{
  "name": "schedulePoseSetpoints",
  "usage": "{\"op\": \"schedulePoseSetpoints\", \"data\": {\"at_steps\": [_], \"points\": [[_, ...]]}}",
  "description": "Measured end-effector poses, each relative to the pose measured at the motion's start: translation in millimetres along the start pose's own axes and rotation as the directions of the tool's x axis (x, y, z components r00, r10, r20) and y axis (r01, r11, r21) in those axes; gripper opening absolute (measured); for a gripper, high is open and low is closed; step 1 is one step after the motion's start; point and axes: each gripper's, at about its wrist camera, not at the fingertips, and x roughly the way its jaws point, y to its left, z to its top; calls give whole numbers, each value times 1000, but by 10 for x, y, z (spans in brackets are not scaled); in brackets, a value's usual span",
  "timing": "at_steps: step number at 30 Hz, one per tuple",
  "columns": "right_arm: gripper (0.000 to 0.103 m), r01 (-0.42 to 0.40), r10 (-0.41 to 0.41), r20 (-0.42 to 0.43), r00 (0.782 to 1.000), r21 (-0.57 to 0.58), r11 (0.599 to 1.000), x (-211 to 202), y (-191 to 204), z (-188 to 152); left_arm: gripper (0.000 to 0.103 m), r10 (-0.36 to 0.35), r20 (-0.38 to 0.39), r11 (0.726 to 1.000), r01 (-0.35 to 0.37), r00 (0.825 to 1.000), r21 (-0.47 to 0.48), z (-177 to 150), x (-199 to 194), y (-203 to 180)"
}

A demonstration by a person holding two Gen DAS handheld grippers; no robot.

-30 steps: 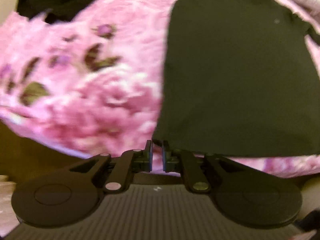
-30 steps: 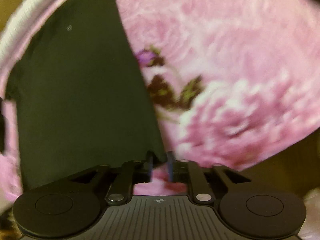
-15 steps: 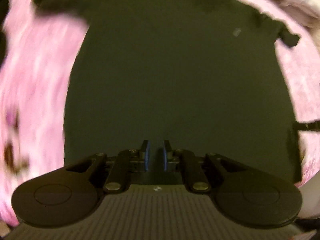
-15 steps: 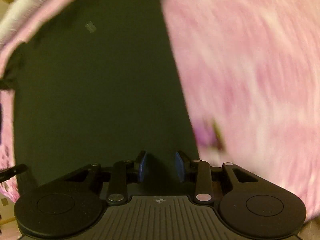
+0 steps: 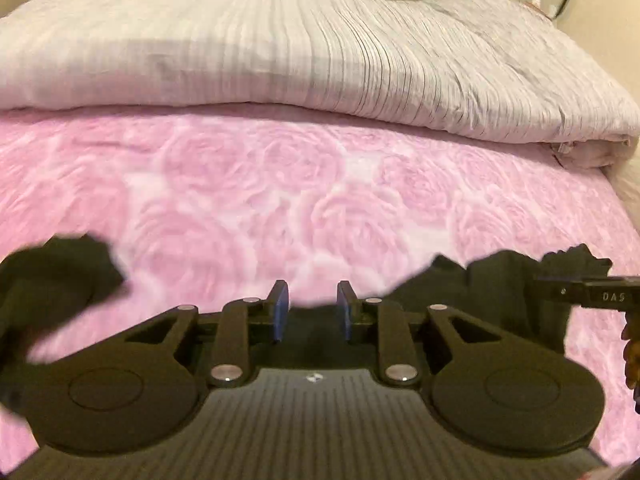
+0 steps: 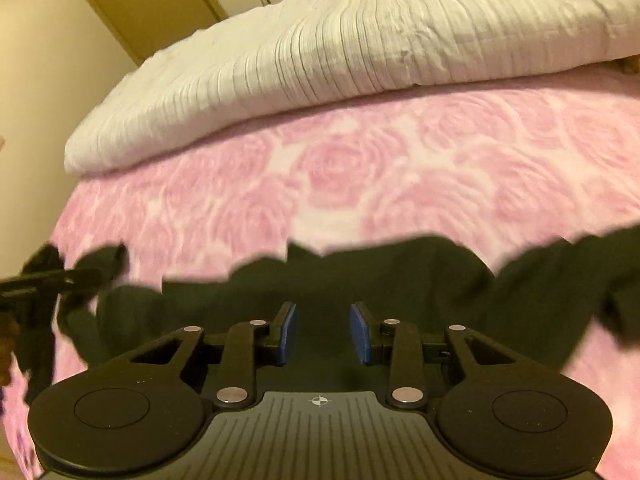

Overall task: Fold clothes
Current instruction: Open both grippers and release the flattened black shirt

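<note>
A black garment [image 6: 400, 276] lies bunched across the pink rose-patterned bedspread [image 6: 400, 168], right in front of both grippers. In the left wrist view its parts show at the left [image 5: 60, 276] and right [image 5: 496, 284]. My left gripper [image 5: 312, 308] is open, its blue pads apart just above the garment's near edge. My right gripper [image 6: 323, 332] is open over the dark cloth, nothing between its pads. The tip of the other gripper shows at the right edge of the left view [image 5: 592, 294] and at the left edge of the right view [image 6: 44, 280].
A folded white ribbed quilt [image 5: 320, 60] lies across the far side of the bed, also in the right wrist view [image 6: 360, 40]. The pink bedspread [image 5: 300, 184] stretches between it and the garment. A wooden door [image 6: 140, 4] and wall stand beyond, at left.
Both grippers have swung up from looking down on the flat garment to looking across the bed. Both jaws have opened wider, and the garment now lies bunched in front.
</note>
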Motion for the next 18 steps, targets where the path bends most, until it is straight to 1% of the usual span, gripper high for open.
{"op": "schedulePoseSetpoints", "data": {"at_steps": [3,5,7,9,12,14,18], "points": [[34,-17,17,13,1000,-17,1000,345,5,226,21,-20,-18,1000,21,1000,12,240,309,110],[35,-41,41,-8,999,-44,998,622,48,324,21,-34,-30,999,34,999,19,400,515,184],[35,-69,64,-54,996,-92,993,867,63,388,23,-66,-70,998,66,995,-10,310,624,309],[35,-80,60,-127,990,-162,983,1047,57,360,23,-88,-92,996,85,992,-31,226,666,379],[35,-100,54,-180,982,-259,961,1156,61,264,27,-115,-107,993,114,988,-17,157,683,394],[35,-113,57,-201,978,-277,954,1213,42,232,29,-120,-115,993,121,986,9,154,723,377],[35,-133,73,-219,973,-271,953,1230,11,259,30,-114,-135,990,123,984,67,195,806,333]]}}
